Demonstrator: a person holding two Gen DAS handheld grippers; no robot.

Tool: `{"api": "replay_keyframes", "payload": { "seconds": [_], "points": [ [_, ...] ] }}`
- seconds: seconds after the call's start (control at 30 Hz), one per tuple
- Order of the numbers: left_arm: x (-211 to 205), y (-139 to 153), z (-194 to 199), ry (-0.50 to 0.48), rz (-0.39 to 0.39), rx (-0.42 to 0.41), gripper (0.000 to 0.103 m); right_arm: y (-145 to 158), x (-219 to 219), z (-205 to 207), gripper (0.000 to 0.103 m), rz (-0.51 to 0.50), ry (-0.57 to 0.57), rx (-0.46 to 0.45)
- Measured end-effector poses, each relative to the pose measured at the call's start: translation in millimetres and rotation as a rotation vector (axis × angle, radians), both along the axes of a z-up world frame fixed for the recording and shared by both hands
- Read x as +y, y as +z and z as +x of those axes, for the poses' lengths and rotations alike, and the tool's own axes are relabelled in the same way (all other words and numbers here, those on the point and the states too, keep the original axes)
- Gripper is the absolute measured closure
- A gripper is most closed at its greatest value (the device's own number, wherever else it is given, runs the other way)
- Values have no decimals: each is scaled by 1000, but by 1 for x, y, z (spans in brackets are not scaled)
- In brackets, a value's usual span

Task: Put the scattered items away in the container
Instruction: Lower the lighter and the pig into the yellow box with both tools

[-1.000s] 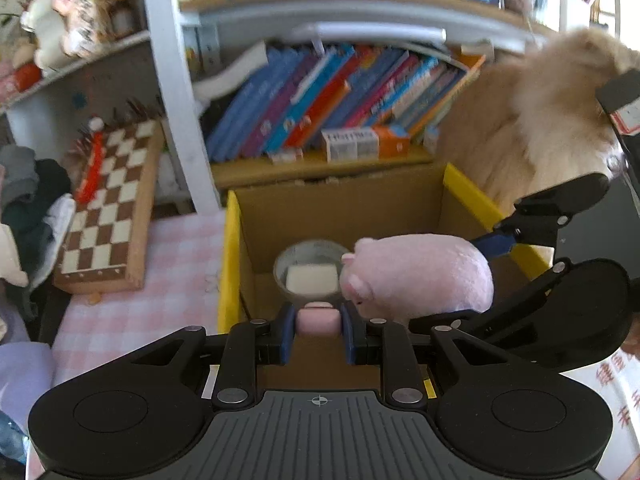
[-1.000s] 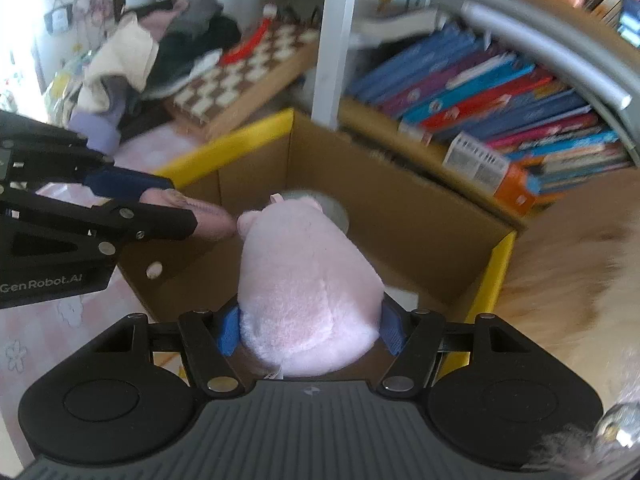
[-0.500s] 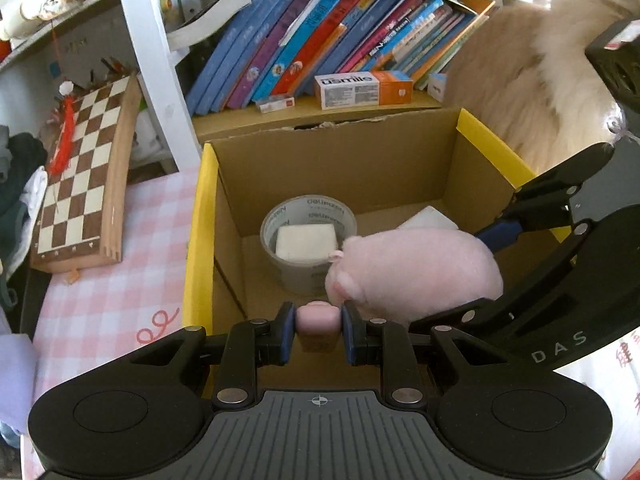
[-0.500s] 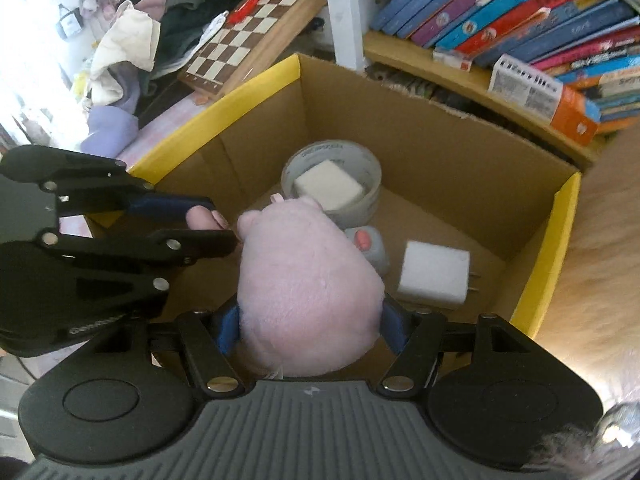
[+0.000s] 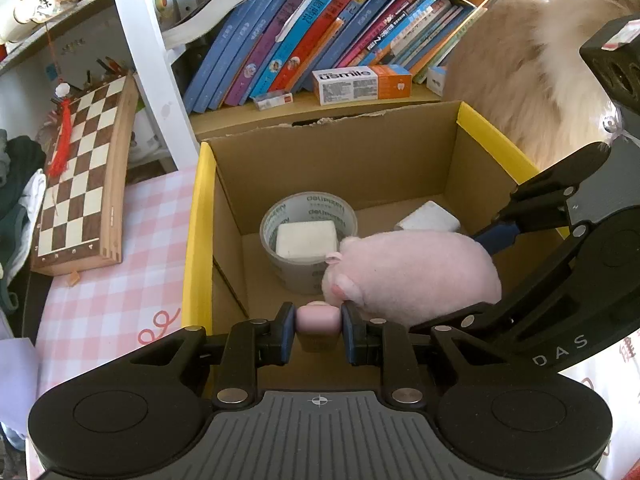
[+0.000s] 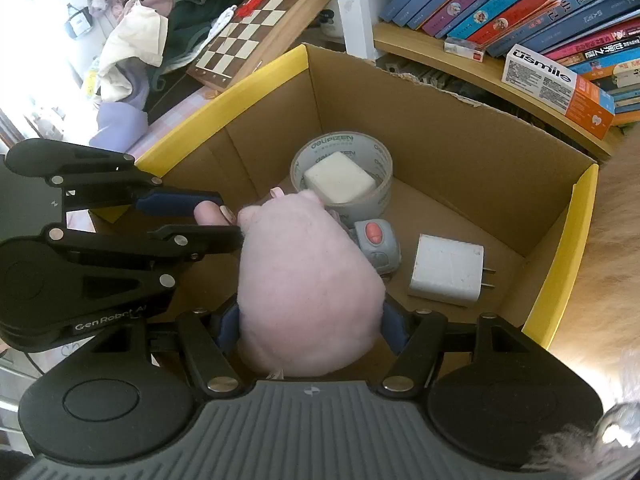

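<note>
A cardboard box with yellow rims [image 5: 198, 216] [image 6: 560, 240] stands open before me. My right gripper [image 6: 310, 316] is shut on a pink plush pig [image 6: 308, 288] [image 5: 412, 272], held inside the box above its floor. My left gripper [image 5: 317, 318] [image 6: 218, 216] is shut on a small pink object [image 5: 317, 317] [image 6: 210, 213], just inside the box's near-left corner, touching the pig's snout side. In the box lie a tape roll [image 6: 342, 172] [image 5: 308, 220] with a white block [image 6: 339, 178] inside it, a grey device with a red button [image 6: 378, 242] and a white charger [image 6: 446, 270] [image 5: 428, 216].
A bookshelf with leaning books [image 5: 320, 28] and a usmile carton [image 5: 360, 82] stands behind the box. A chessboard [image 5: 80, 172] lies left on the pink checked cloth [image 5: 116, 280]. A furry tan animal [image 5: 540, 72] sits right of the box. Clothes [image 6: 160, 40] are piled far left.
Both grippers have moved forward and tilted down over the box, carrying the pig and the small pink object lower into it. The box floor shows more fully now.
</note>
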State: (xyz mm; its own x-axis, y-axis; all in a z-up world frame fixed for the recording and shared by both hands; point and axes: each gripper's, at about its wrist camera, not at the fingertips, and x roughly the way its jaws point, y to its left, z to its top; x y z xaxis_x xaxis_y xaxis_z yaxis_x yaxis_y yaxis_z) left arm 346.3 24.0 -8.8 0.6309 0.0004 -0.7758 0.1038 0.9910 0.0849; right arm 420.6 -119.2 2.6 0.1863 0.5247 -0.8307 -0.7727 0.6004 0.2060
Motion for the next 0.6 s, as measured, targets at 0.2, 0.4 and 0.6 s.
{"api": "replay_keyframes", "payload": {
  "seconds": [0.2, 0.4, 0.6],
  "points": [
    [0, 0, 0, 0, 4, 2, 80, 0, 0, 0, 36, -1, 4, 2],
    [-2, -1, -1, 1, 17, 1, 80, -1, 0, 1, 36, 0, 6, 7],
    [-1, 0, -4, 6, 23, 1, 80, -2, 1, 1, 36, 4, 5, 21]
  ]
}}
